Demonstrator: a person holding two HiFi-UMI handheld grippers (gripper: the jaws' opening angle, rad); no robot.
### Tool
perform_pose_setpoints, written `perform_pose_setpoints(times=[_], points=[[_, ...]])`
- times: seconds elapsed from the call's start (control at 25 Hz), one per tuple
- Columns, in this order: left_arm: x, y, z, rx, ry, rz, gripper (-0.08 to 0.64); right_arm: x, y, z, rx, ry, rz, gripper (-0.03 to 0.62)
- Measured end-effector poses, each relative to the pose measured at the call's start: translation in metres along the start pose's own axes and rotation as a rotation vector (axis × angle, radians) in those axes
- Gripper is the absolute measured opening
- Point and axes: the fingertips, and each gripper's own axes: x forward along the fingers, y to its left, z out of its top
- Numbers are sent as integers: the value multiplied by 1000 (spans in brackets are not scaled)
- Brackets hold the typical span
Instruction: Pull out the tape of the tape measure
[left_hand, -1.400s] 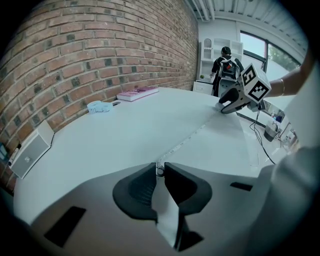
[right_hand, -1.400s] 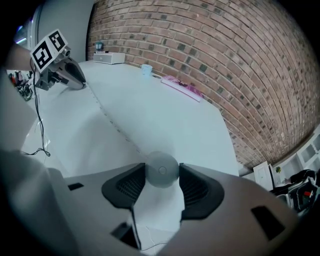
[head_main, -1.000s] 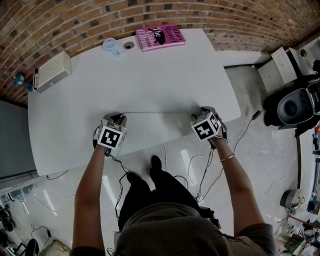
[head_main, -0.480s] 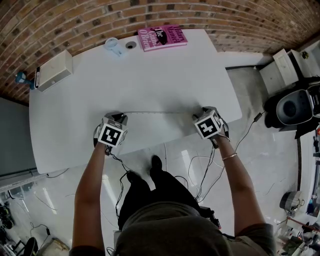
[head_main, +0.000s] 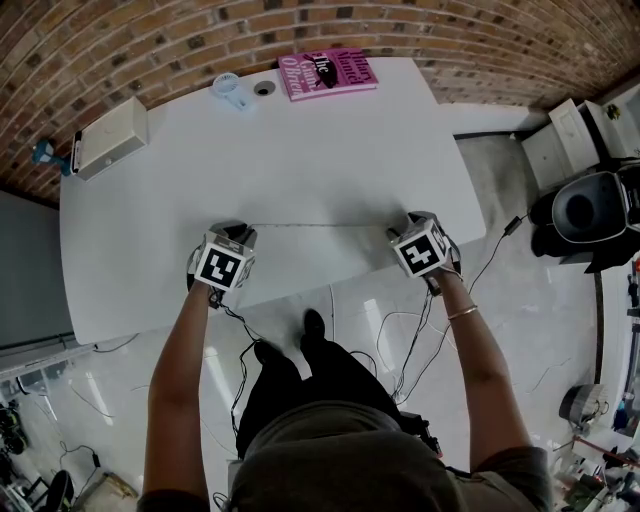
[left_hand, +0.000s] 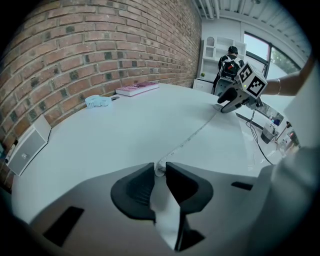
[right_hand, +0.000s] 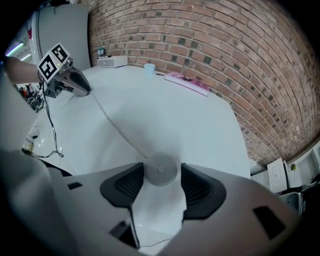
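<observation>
Both claws are easing apart, neither otherwise shifting: left gripper (left_hand: 160, 167) is gaping narrowly around the tape (head_main: 320, 225) tip, right gripper (right_hand: 162, 166) loosely around the case (right_hand: 160, 176), tape lying stretched across the table (head_main: 300, 150)

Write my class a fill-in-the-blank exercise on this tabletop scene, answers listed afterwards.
1. The tape lies pulled out straight across the white ____.
2. The book near the brick wall has a ____ cover.
3. The round case sits between the jaws of the ____ gripper.
Missing words: table; pink; right.
Note: the jaws of the left gripper, round the tape end, and of the right gripper have just been opening.
</observation>
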Motion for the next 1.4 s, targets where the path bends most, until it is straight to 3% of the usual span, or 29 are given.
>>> perform_pose_setpoints(times=[0.44, 0.84, 1.4], points=[[-4, -4, -1, -16, -2, -25, 144, -5, 5, 0, -1, -41, -1, 244], [-26, 9, 21, -89, -128, 47, 132, -42, 7, 26, 133, -224, -35, 213], [-78, 13, 58, -85, -331, 173, 81, -104, 22, 55, 330, -472, -42, 167]])
